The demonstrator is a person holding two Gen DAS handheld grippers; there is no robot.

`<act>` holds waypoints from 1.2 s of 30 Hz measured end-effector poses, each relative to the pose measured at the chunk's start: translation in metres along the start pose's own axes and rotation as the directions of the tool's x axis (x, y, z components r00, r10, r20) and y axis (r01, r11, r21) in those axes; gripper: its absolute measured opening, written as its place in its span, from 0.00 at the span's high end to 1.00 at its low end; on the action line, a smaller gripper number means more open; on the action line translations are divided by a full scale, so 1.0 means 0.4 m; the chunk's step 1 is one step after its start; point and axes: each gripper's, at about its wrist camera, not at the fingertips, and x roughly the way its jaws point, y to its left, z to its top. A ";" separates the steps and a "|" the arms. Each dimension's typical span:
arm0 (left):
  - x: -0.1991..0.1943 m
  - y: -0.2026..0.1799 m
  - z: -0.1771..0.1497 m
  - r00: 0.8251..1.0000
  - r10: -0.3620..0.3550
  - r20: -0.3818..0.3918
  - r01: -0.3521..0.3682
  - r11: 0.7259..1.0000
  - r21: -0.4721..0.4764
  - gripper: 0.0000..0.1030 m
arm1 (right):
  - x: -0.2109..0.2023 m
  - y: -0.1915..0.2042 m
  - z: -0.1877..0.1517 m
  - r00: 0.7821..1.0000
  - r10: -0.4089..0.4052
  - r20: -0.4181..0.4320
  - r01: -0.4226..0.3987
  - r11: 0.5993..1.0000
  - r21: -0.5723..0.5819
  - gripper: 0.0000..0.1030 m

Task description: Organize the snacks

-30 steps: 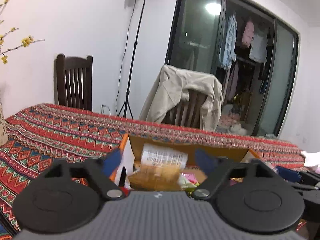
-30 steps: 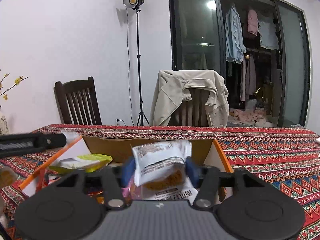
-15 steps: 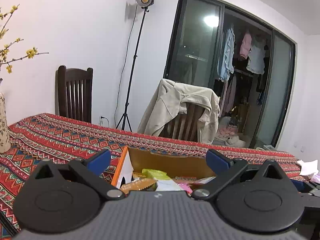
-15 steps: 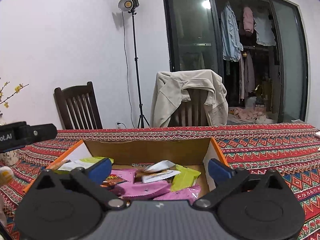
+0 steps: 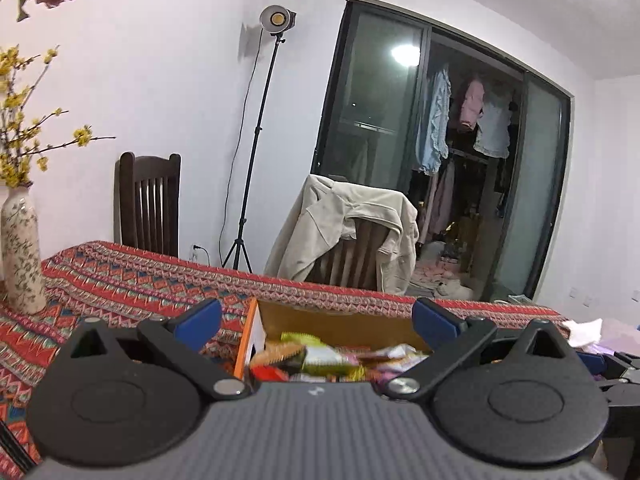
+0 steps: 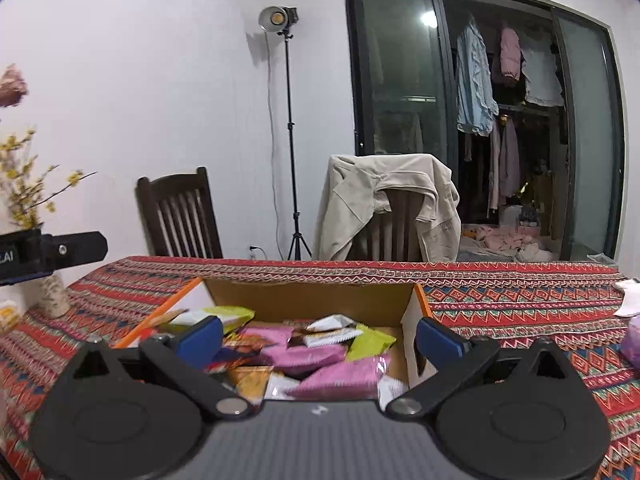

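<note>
An orange-edged cardboard box (image 6: 312, 298) sits on the patterned tablecloth and holds several snack packets: pink ones (image 6: 340, 376), a yellow-green one (image 6: 370, 342) and a white-brown one (image 6: 328, 328). My right gripper (image 6: 318, 338) is open and empty, held above the box's near side. My left gripper (image 5: 316, 320) is open and empty, near the box's (image 5: 340, 326) left side, with packets (image 5: 320, 354) showing between its blue fingertips. Part of the left gripper's body (image 6: 52, 250) shows at the left of the right wrist view.
A flower vase (image 5: 20, 252) stands on the table at the far left. Two chairs (image 6: 180, 216) stand behind the table, one draped with a beige jacket (image 6: 384, 204). A light stand (image 6: 292, 140) is at the wall. White paper (image 6: 630, 298) lies at the right.
One second ago each gripper was shut on a snack packet over the box. Both opened and let their packets fall into the box, then rose and drew back a little.
</note>
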 end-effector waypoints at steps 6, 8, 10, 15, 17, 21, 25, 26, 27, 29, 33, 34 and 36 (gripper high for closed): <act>-0.101 0.005 -0.080 1.000 -0.004 -0.009 0.004 0.998 0.066 0.00 | -0.100 0.015 -0.078 0.999 0.034 -0.043 -0.034 0.999 -0.009 0.00; -0.124 0.008 -0.113 1.000 0.001 -0.030 0.002 0.996 0.086 0.00 | -0.125 0.019 -0.105 0.997 0.042 -0.059 -0.043 0.999 -0.006 0.00; -0.142 0.015 -0.139 0.998 -0.004 -0.057 0.009 0.997 0.077 0.00 | -0.152 0.024 -0.139 0.996 0.043 -0.077 -0.044 0.999 -0.011 0.00; -0.182 0.032 -0.197 0.996 -0.008 -0.091 0.015 0.997 0.071 0.00 | -0.197 0.028 -0.198 0.993 0.031 -0.116 -0.034 0.999 -0.025 0.00; -0.195 0.032 -0.217 0.994 -0.006 -0.105 0.014 0.997 0.076 0.00 | -0.211 0.025 -0.215 0.991 0.028 -0.127 -0.030 0.999 -0.018 0.00; -0.221 0.035 -0.250 0.992 -0.008 -0.127 0.018 0.997 0.081 0.00 | -0.236 0.026 -0.236 0.990 0.023 -0.139 -0.025 1.000 -0.012 0.00; -0.242 0.034 -0.267 0.990 -0.013 -0.142 0.025 0.996 0.086 0.00 | -0.254 0.022 -0.252 0.989 0.019 -0.149 -0.019 1.000 -0.004 0.00; -0.247 0.032 -0.270 0.989 -0.014 -0.144 0.027 0.996 0.087 0.00 | -0.259 0.023 -0.255 0.988 0.019 -0.151 -0.019 1.000 -0.001 0.00; -0.253 0.030 -0.272 0.989 -0.017 -0.145 0.031 0.996 0.089 0.00 | -0.263 0.023 -0.258 0.988 0.020 -0.152 -0.020 1.000 0.000 0.00; -0.261 0.027 -0.275 0.989 -0.023 -0.145 0.037 0.995 0.093 0.00 | -0.269 0.026 -0.265 0.988 0.020 -0.155 -0.020 1.000 0.003 0.00; -0.275 0.017 -0.279 0.989 -0.032 -0.145 0.046 0.994 0.096 0.00 | -0.280 0.030 -0.272 0.987 0.020 -0.160 -0.020 1.000 0.004 0.00; -0.277 0.015 -0.279 0.989 -0.034 -0.144 0.048 0.994 0.097 0.00 | -0.282 0.031 -0.272 0.987 0.019 -0.160 -0.019 1.000 0.004 0.00; -0.283 0.013 -0.280 0.989 -0.037 -0.142 0.051 0.994 0.099 0.00 | -0.289 0.031 -0.273 0.987 0.019 -0.158 -0.018 1.000 0.004 0.00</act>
